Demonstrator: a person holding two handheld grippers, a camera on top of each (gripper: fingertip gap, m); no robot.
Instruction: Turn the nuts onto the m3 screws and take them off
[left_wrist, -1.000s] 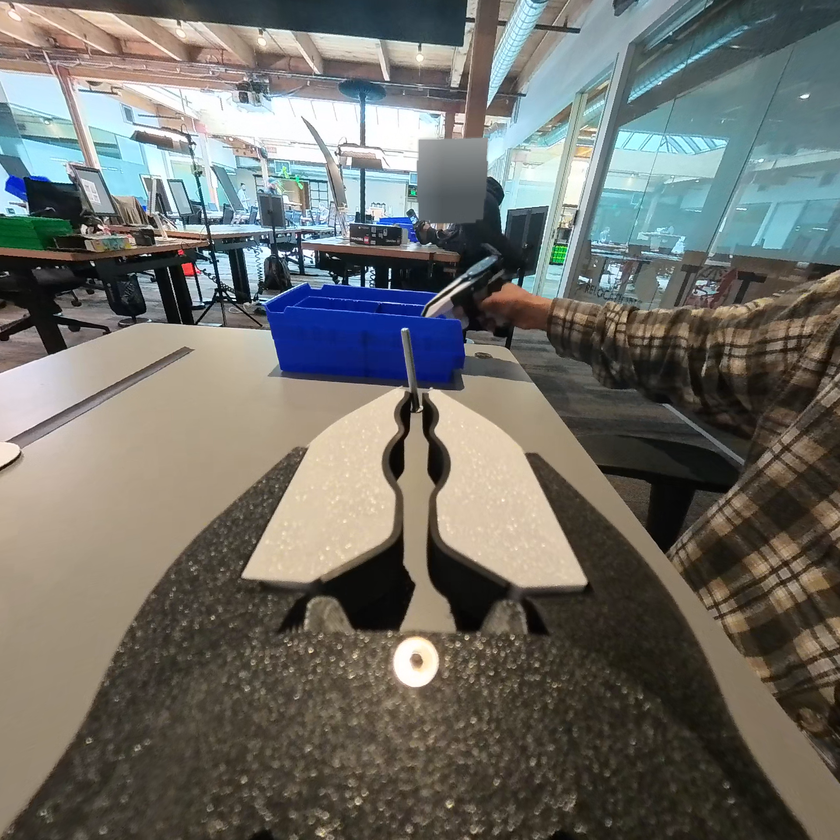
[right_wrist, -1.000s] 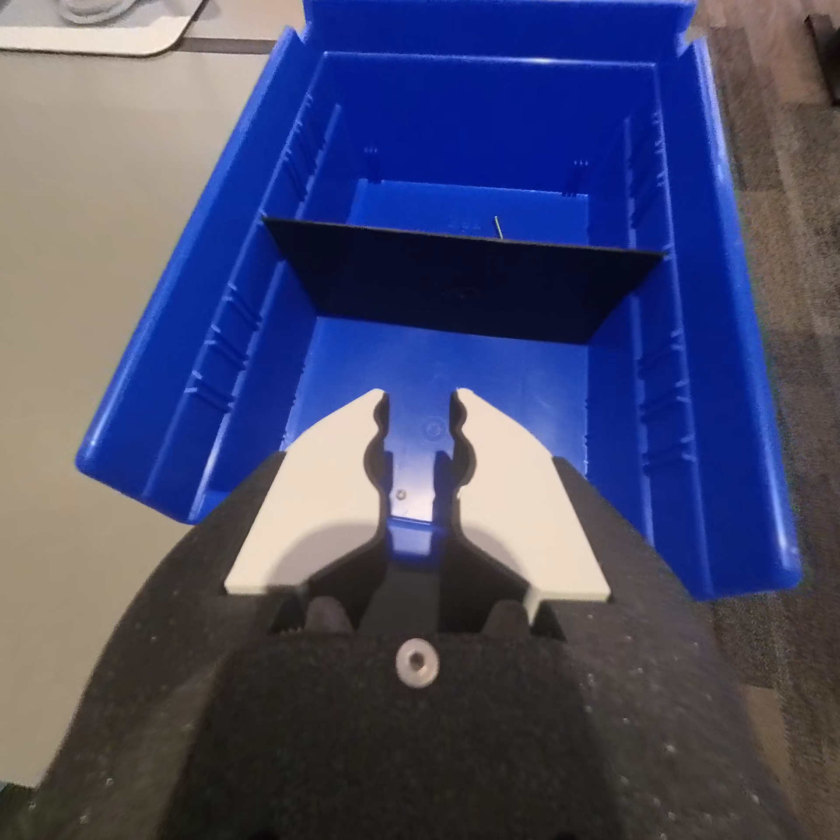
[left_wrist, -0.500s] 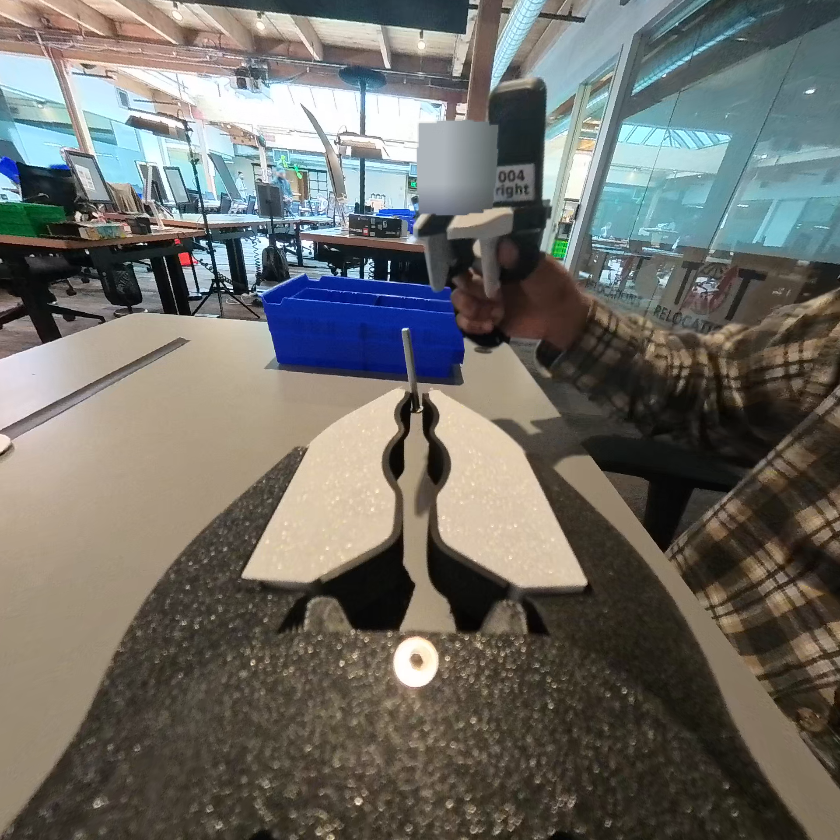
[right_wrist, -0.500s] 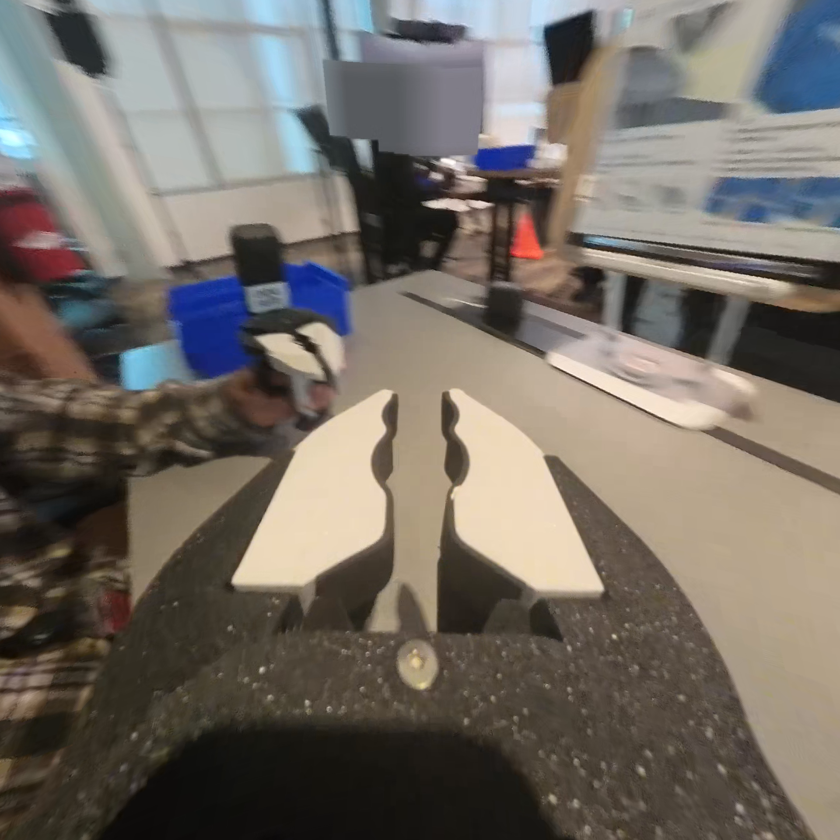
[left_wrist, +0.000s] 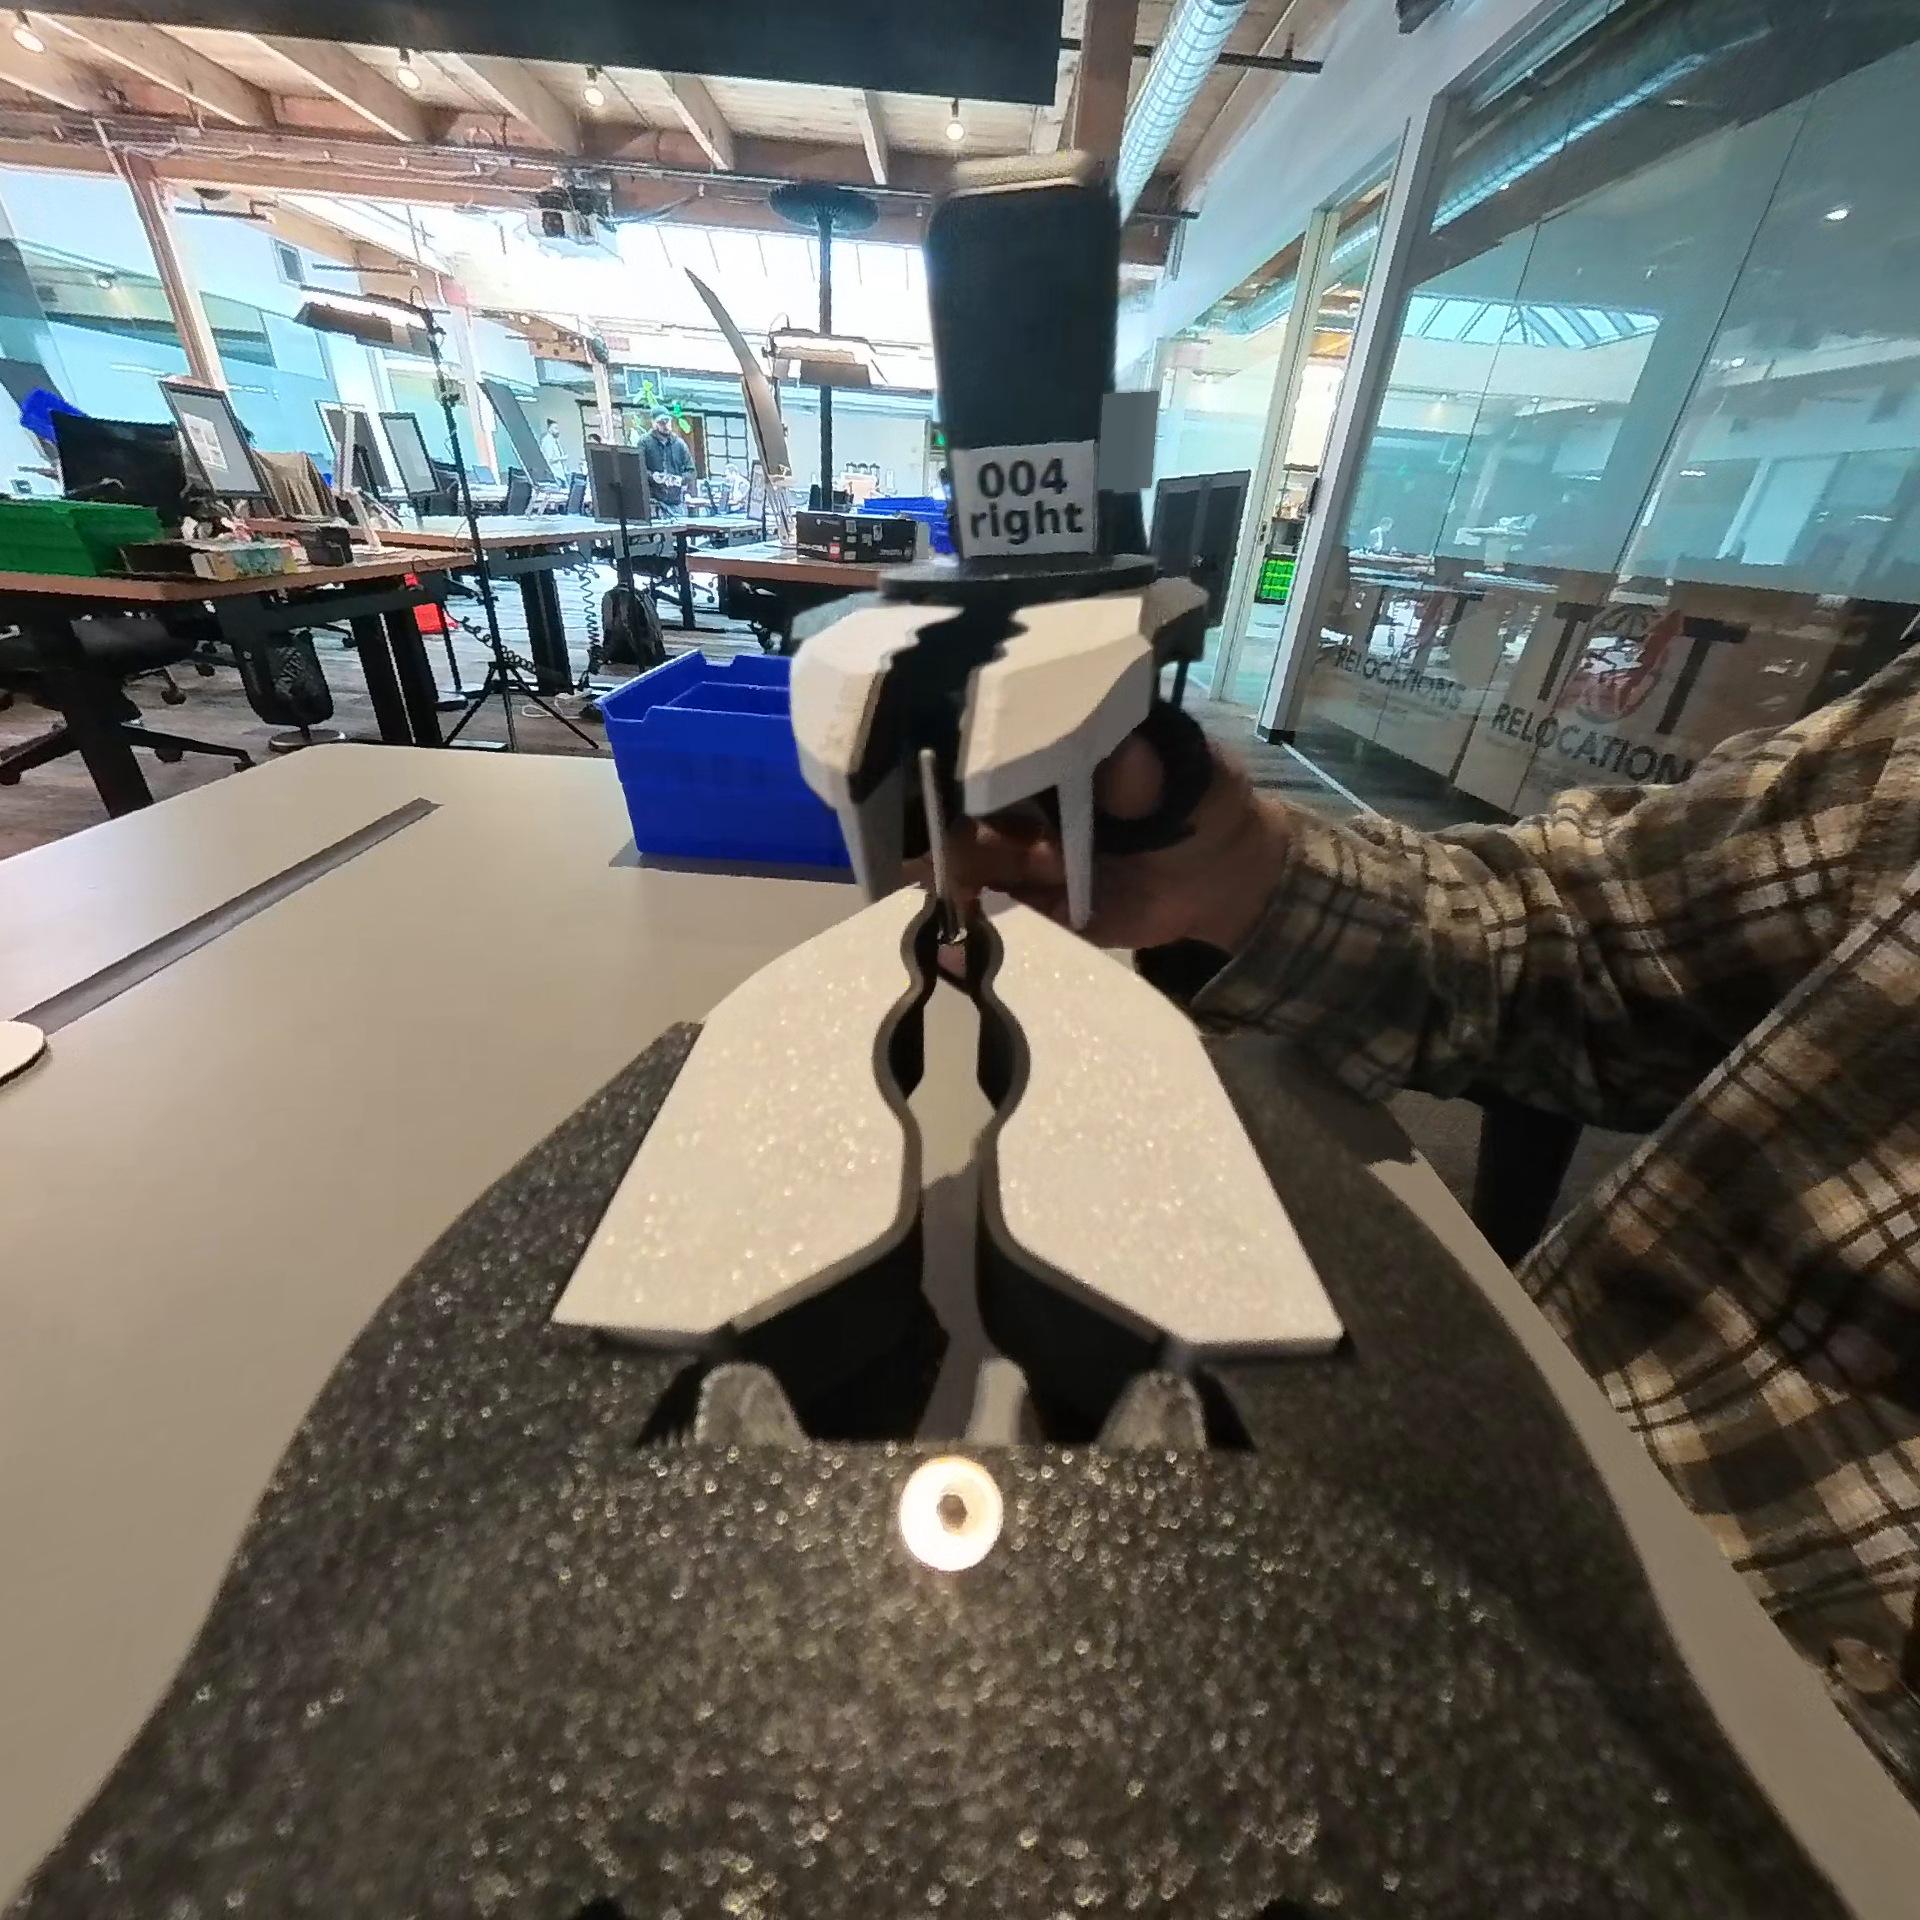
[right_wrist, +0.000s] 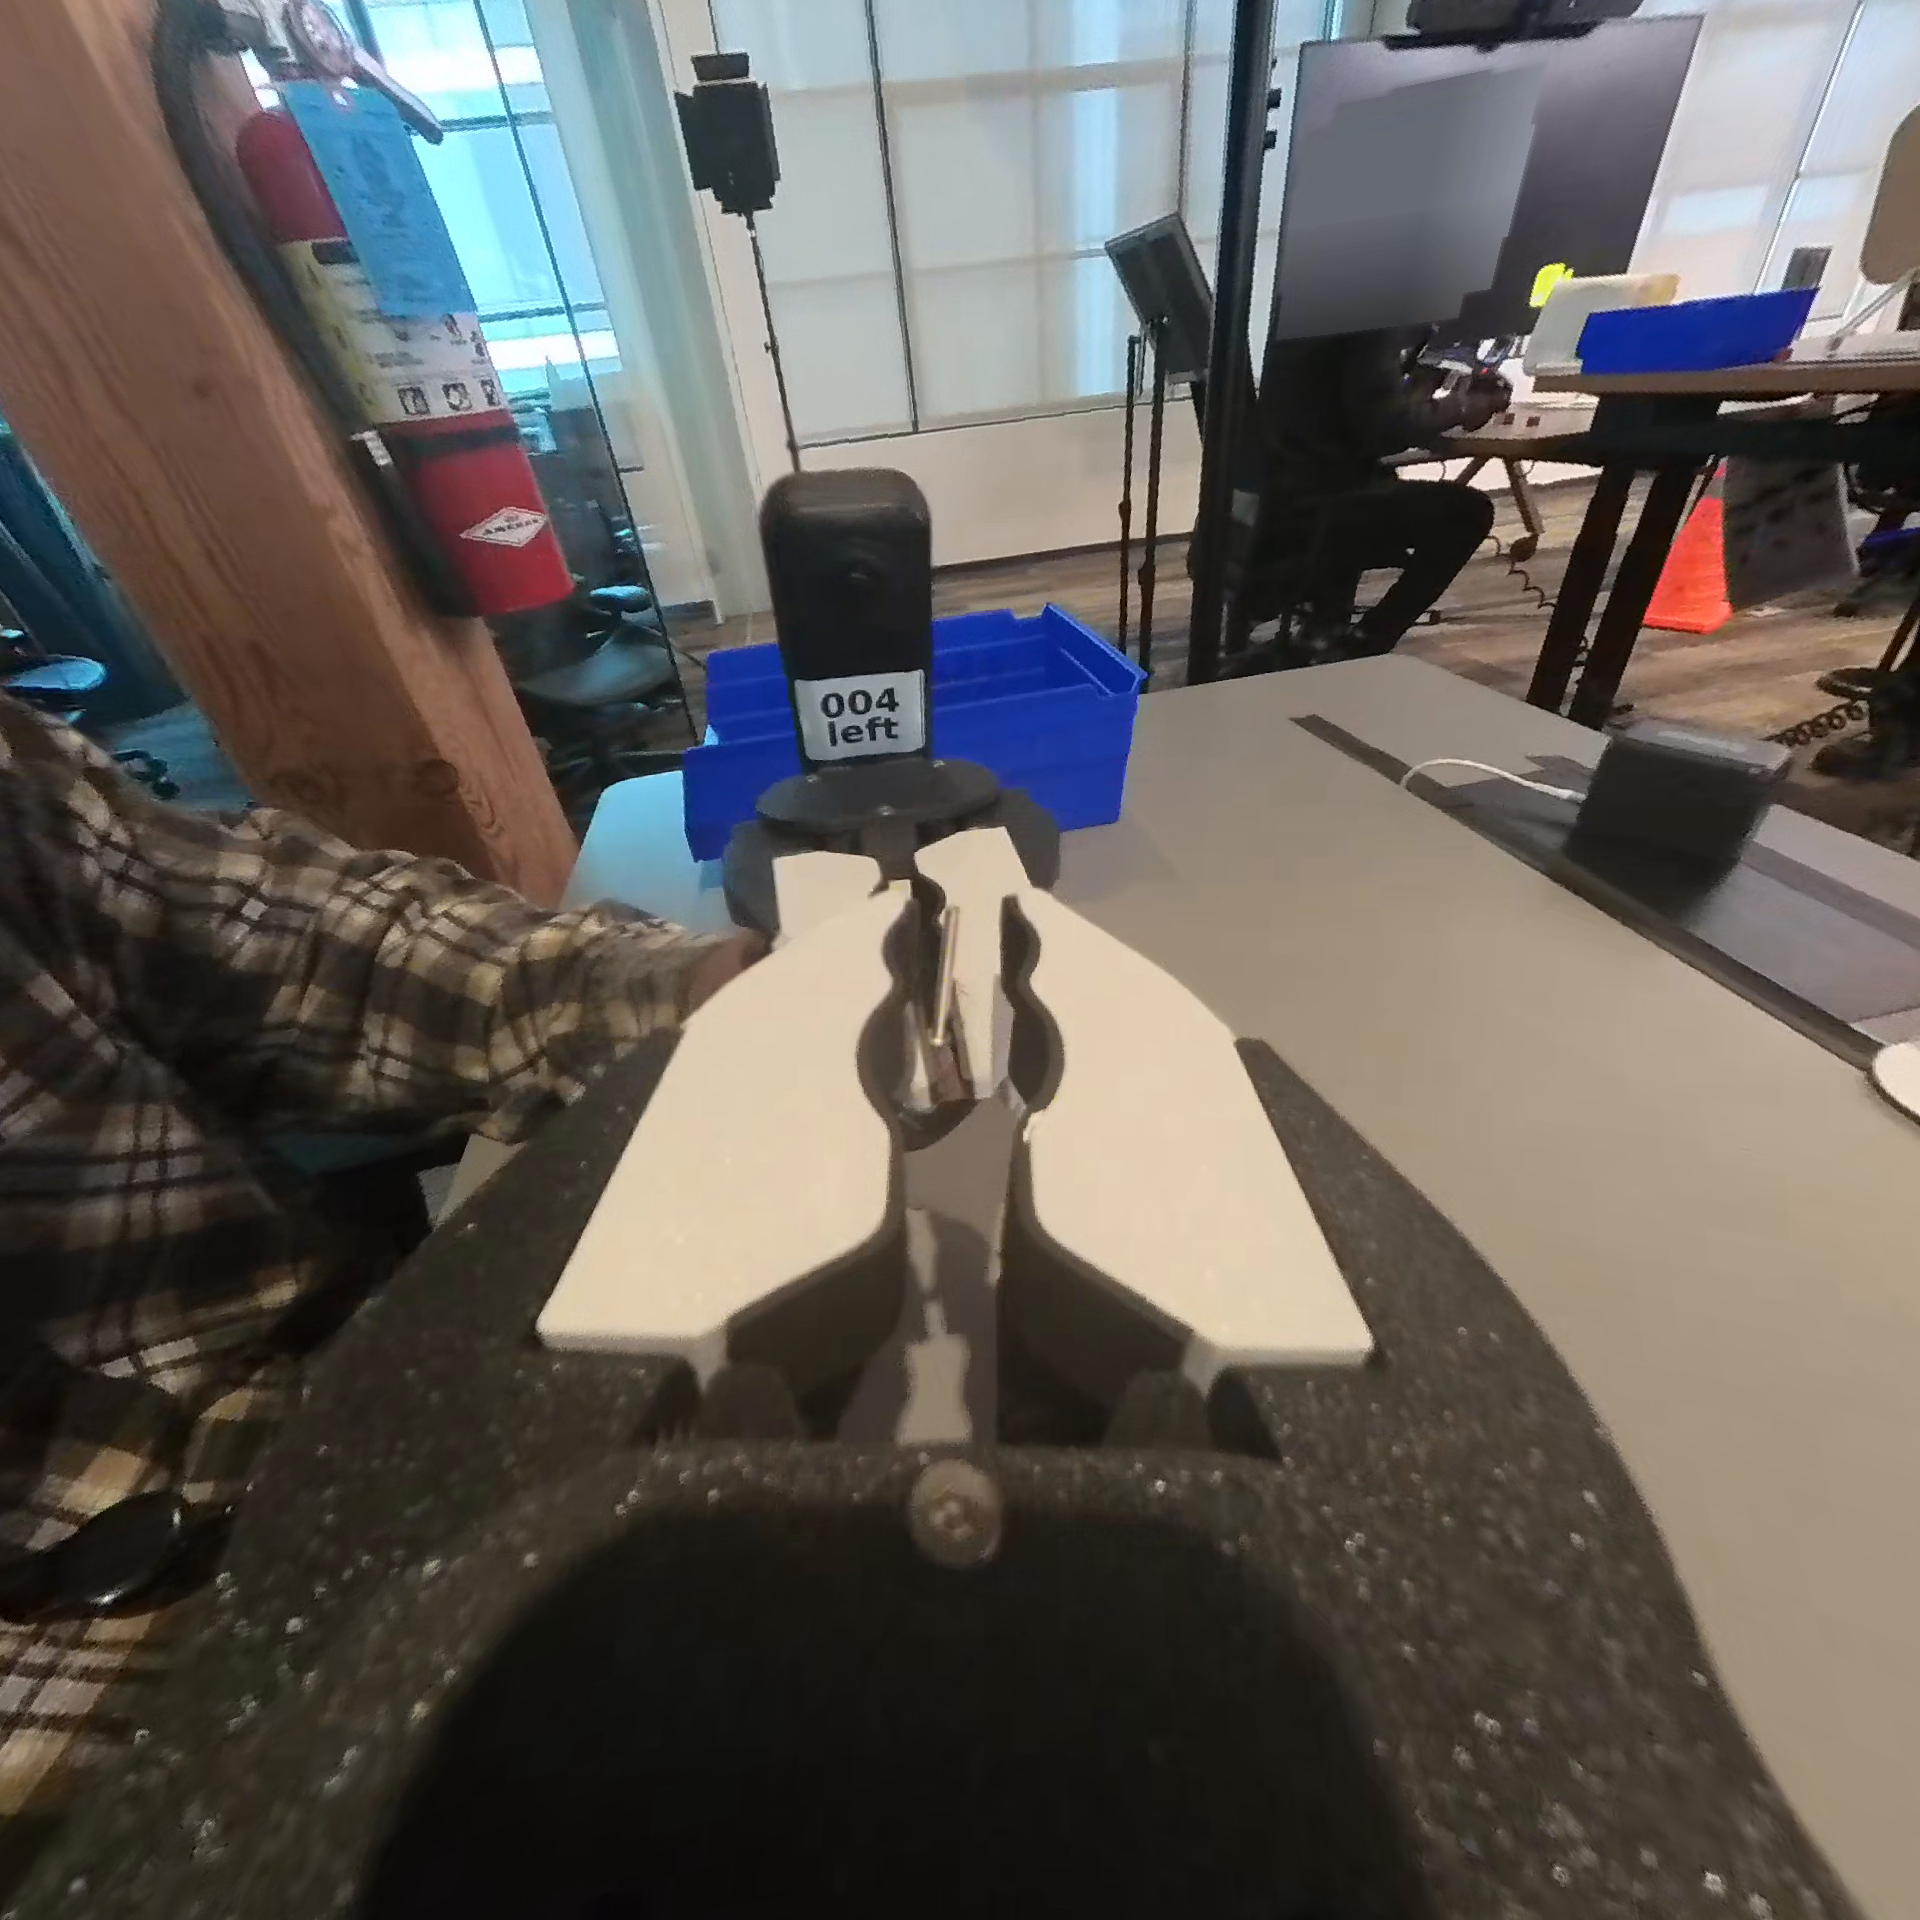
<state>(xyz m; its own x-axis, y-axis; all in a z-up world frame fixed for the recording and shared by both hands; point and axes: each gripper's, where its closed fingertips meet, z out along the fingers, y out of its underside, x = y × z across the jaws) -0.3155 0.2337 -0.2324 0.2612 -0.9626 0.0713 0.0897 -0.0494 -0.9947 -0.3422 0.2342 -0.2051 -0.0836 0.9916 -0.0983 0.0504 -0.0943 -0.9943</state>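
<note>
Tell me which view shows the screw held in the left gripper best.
The left wrist view: the screw stands upright, its base pinched at the left gripper tips. In the right wrist view the screw shows between the right gripper fingers, against clutter.

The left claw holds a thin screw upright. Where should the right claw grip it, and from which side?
Grip the screw by its bare upper shaft, coming head-on, opposite the left claw. Its lower end sits clamped in that claw's tips; only the upright length above is free for the right claw.
</note>
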